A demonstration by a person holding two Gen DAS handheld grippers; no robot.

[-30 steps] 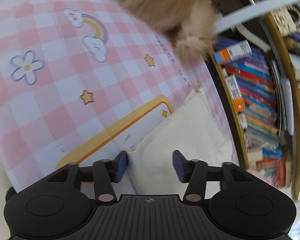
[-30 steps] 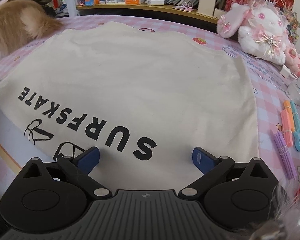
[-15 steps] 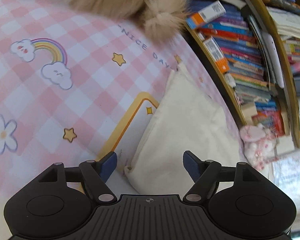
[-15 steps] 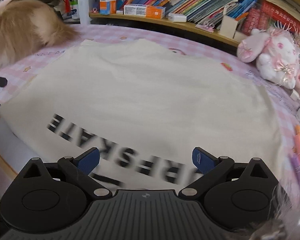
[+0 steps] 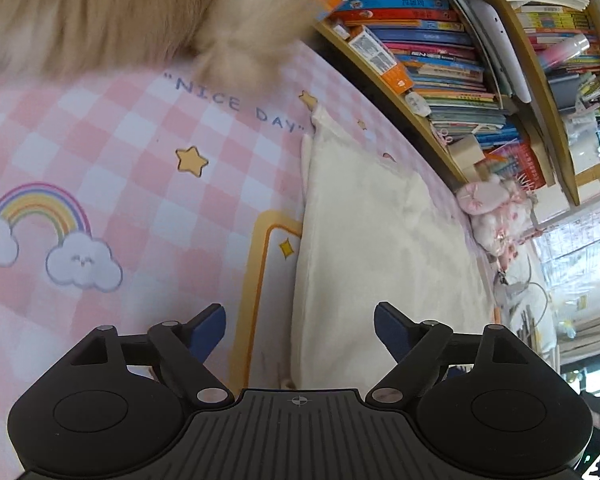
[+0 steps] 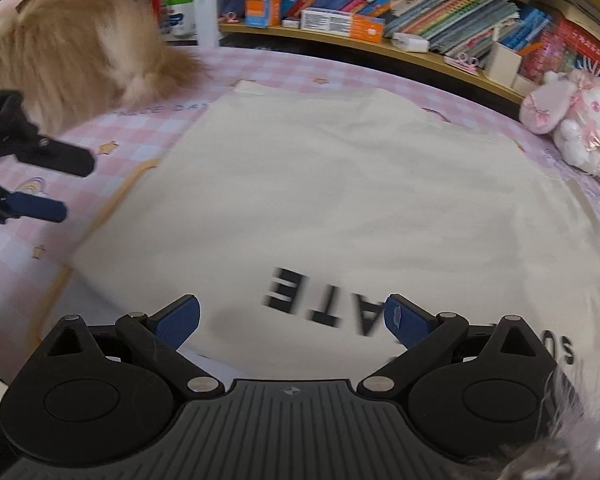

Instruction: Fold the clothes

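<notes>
A cream garment with black lettering lies flat on the pink checked cover. My right gripper hangs open just above its near part, over the letters, with nothing pressed between the pads. My left gripper is at the garment's left edge; its jaws are opening, and the cloth's edge runs beneath the gap untouched by the pads. In the right wrist view the left gripper shows at the far left, beside the garment's corner.
A fluffy tan animal lies on the cover right behind the left gripper and fills the top of its view. A bookshelf runs along the far edge. A pink plush toy sits at the far right.
The left gripper's jaws have spread wider and the gripper has rolled, with the garment's corner no longer close between the pads. The right gripper has slid left across the lettering.
</notes>
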